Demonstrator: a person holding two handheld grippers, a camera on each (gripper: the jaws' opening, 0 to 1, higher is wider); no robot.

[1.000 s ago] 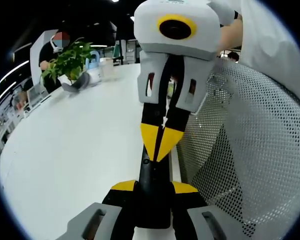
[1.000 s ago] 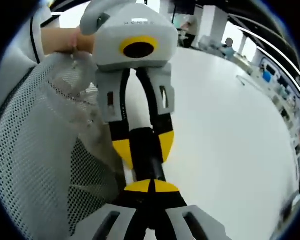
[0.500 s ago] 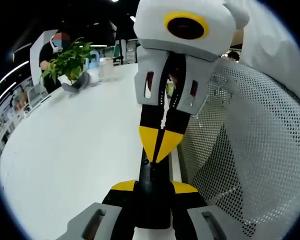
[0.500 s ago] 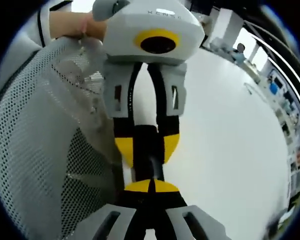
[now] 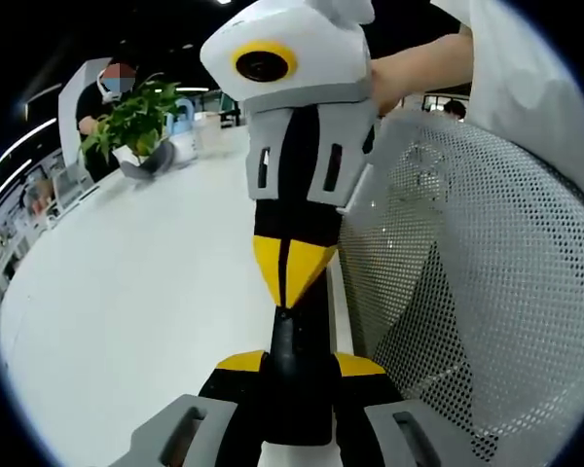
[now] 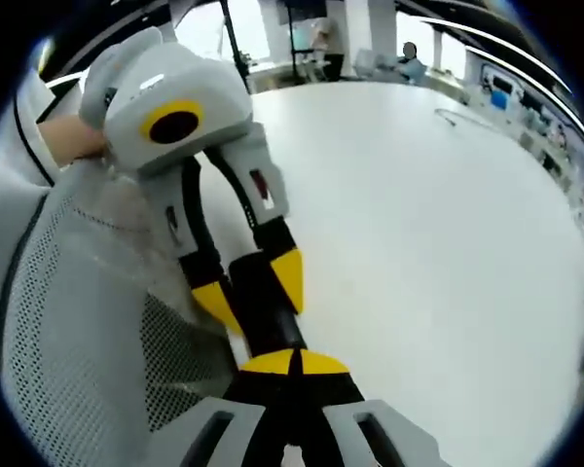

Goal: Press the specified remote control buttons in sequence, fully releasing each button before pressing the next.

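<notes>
A slim black remote (image 5: 298,341) lies lengthwise between the yellow pads of my left gripper (image 5: 297,363), which is shut on it above the white table. My right gripper (image 5: 290,275) comes down from the top of the left gripper view. Its yellow tips are shut together and rest on the remote's far end. In the right gripper view my right gripper (image 6: 294,362) sits shut at the bottom, over the end of the remote (image 6: 263,306). The left gripper (image 6: 248,289) slants in from the upper left and clamps the remote's sides.
The white table (image 5: 146,292) spreads to the left, with a potted plant (image 5: 136,122) and a person at its far end. A white mesh chair back (image 5: 487,292) stands close beside the grippers, and shows again as the mesh chair (image 6: 68,350). A hand (image 5: 419,68) holds the right gripper.
The right gripper has swung and rolled, so its body now leans left in the left gripper view, and the right gripper view has tilted. The remote stays clamped in the left gripper.
</notes>
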